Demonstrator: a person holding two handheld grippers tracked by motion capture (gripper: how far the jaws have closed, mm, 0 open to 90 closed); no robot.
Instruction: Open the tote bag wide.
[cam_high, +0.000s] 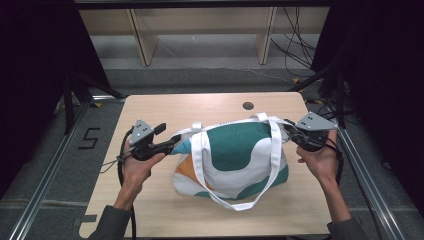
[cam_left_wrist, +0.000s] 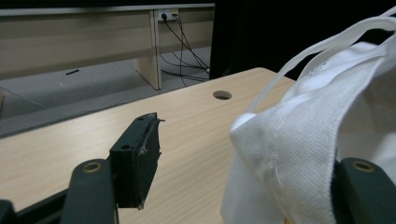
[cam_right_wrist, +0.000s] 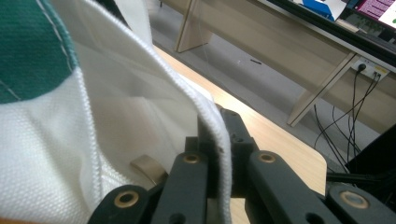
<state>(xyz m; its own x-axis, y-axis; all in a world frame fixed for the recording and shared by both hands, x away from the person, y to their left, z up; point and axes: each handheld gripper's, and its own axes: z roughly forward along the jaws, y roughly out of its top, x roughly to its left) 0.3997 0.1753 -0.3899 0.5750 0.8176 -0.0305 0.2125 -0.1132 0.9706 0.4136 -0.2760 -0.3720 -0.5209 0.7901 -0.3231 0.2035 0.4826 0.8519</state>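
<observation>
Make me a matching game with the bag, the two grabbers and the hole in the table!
Things:
1. tote bag
2. left gripper
3. right gripper
4. round hole

States or places:
A. jaws apart, bag edge between them
B. far edge of the table
C. green, white and orange, lying mid-table
D. clamped on the bag's white edge

Pairs: 1-C, 2-A, 3-D, 4-B

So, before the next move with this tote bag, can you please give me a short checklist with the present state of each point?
1. Right gripper clamped on the bag's rim: ok, jaws shut on the white edge.
2. Left gripper gripping the tote bag: not ok, jaws open, one pad clear of the cloth.
3. Bag supported by the table: ok.
4. Straps free of the jaws: cannot tell.
5. Bag's mouth open: cannot tell.
</observation>
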